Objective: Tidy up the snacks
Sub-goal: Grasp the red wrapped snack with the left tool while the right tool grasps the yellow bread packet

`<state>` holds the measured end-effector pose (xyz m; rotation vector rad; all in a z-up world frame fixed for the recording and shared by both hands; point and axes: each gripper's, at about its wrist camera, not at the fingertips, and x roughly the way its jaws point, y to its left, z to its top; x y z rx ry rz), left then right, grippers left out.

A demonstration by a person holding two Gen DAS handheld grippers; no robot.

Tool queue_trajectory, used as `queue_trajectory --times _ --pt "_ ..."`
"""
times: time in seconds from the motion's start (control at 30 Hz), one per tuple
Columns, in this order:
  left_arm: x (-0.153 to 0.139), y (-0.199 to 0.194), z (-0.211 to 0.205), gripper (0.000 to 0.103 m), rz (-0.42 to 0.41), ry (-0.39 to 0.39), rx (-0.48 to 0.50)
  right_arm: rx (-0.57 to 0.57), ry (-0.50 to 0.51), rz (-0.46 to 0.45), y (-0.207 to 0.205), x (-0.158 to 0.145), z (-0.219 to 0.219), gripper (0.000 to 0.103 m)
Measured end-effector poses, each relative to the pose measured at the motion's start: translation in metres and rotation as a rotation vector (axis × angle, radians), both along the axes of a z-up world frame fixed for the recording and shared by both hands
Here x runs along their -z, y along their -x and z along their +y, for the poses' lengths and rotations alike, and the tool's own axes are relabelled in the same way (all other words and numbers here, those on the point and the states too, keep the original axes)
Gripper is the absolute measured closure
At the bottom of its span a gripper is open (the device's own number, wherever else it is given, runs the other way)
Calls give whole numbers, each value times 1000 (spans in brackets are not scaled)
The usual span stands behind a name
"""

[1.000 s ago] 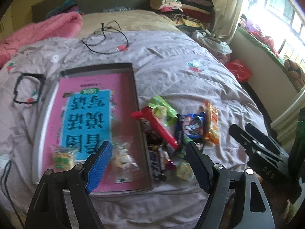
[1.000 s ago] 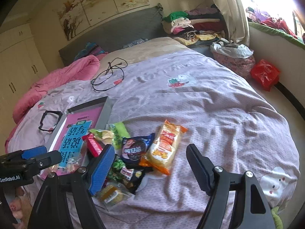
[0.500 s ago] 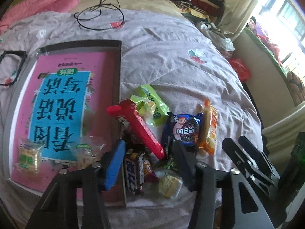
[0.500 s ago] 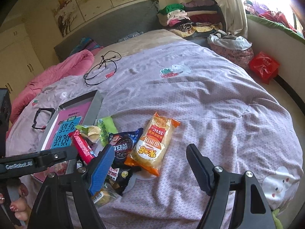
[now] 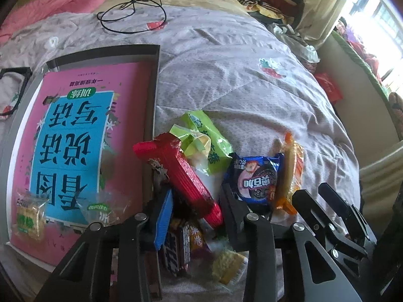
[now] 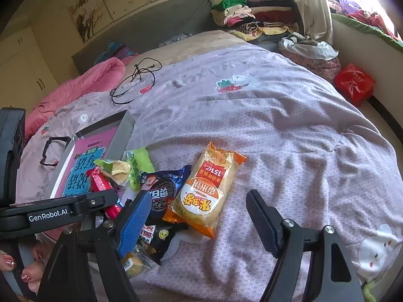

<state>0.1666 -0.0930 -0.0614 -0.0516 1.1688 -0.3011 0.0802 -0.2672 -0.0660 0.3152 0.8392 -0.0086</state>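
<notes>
A heap of snack packets lies on the grey bedspread beside a grey tray that holds a pink book. My left gripper points down into the heap. Its jaws are closing around the lower end of a long red packet, and a gap still shows beside the blue pad. Chocolate bars lie under it. Two small packets rest on the book. My right gripper hovers open above an orange bread packet, next to a dark blue cookie packet and a green packet.
A black cable and a black frame lie on the bedspread beyond the tray. A pink blanket and folded clothes sit at the head. A red bag lies past the right edge. A hand holds the left gripper.
My left gripper has dropped toward the snack heap and its jaws have narrowed around the red packet. My right gripper has sunk a little nearer the orange packet, jaws unchanged.
</notes>
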Motion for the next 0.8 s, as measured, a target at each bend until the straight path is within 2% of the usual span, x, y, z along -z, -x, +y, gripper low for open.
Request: queue_trajectory --times 0.23,0.33,0.53,0.6,0.7,0.73,0.8 --pt "5 -3 -5 67 -15 -30 -10 31 -47 37 -13 13 -7 27" --pt "7 -4 -8 67 -22 -47 -14 41 -73 55 -20 20 -12 37" --pt "10 -10 -13 68 -35 -71 -22 29 -112 80 -27 32 -14 46" --pt "10 -10 -14 75 -42 -83 -20 21 -118 80 -29 34 -14 49" --pt "11 -9 -16 78 -53 -96 -14 22 -131 89 -31 37 -17 55" --pt "11 -9 -17 79 -59 -104 -8 22 -125 92 -30 37 -18 60" --pt "9 -7 -17 82 -70 -107 0 14 -120 88 -29 36 -17 62"
